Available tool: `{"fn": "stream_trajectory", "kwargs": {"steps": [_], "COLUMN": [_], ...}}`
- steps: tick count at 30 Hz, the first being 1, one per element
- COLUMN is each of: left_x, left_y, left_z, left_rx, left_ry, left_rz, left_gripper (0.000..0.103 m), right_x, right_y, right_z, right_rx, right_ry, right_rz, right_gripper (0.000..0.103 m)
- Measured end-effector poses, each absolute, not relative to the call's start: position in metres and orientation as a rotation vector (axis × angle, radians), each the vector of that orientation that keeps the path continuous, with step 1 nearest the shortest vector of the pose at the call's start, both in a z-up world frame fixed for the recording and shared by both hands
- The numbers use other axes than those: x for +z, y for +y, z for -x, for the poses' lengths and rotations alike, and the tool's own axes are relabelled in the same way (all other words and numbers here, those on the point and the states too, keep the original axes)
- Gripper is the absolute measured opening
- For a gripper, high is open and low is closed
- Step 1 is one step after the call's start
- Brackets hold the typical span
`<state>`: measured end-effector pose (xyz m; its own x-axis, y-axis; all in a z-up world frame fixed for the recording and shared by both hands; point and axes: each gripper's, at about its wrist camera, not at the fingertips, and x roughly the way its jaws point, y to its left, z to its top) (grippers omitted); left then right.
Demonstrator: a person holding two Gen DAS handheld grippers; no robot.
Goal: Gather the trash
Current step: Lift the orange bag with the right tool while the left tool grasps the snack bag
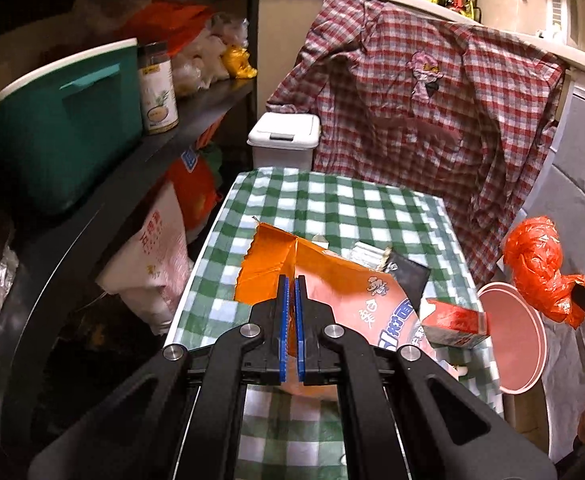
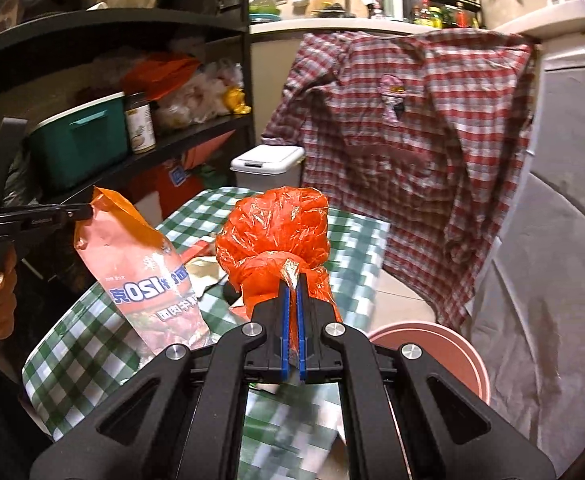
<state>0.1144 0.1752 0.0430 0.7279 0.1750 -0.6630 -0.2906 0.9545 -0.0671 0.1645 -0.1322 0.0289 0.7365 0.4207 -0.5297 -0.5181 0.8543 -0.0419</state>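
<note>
Cramped kitchen corner here: a small table under a green-and-white checked cloth, dark shelving on one side, a red plaid shirt draped behind, and a pink bin low off the table's right edge. A white lidded bin stands past the far end.

Both hands are loaded. The left gripper is pinched tight on the torn top of an orange snack packet, which hangs clear of the cloth in the right wrist view. The right gripper has its jaws clamped on the knotted neck of a crumpled orange plastic bag, held up over the table's right side, close to the pink bin.

On the table sit a small red carton and a dark wrapper, not yet collected.

Now the risks. That packet is gripped only by a thin torn edge, so a swing could rip it or slide it free. It looks open-mouthed too; tip it and crumbs may spill. The bag's slick film could slip from the blue pads. And the carton sits right at the table edge, where a dangling packet could knock it off.
</note>
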Motion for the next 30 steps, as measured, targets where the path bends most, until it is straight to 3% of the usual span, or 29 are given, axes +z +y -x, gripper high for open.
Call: {"fn": "stream_trajectory", "kwargs": {"steps": [30], "left_x": [0.036], "left_y": [-0.002], "left_z": [-0.184], "left_rx": [0.079], "left_ry": [0.712], "left_rz": [0.061], "left_gripper": [0.003], "right_x": [0.031], "right_y": [-0.238], "right_z": [-0.183], "right_rx": [0.258], "right_ry": [0.625], "right_rz": [0.155], "right_gripper": [0.003]}}
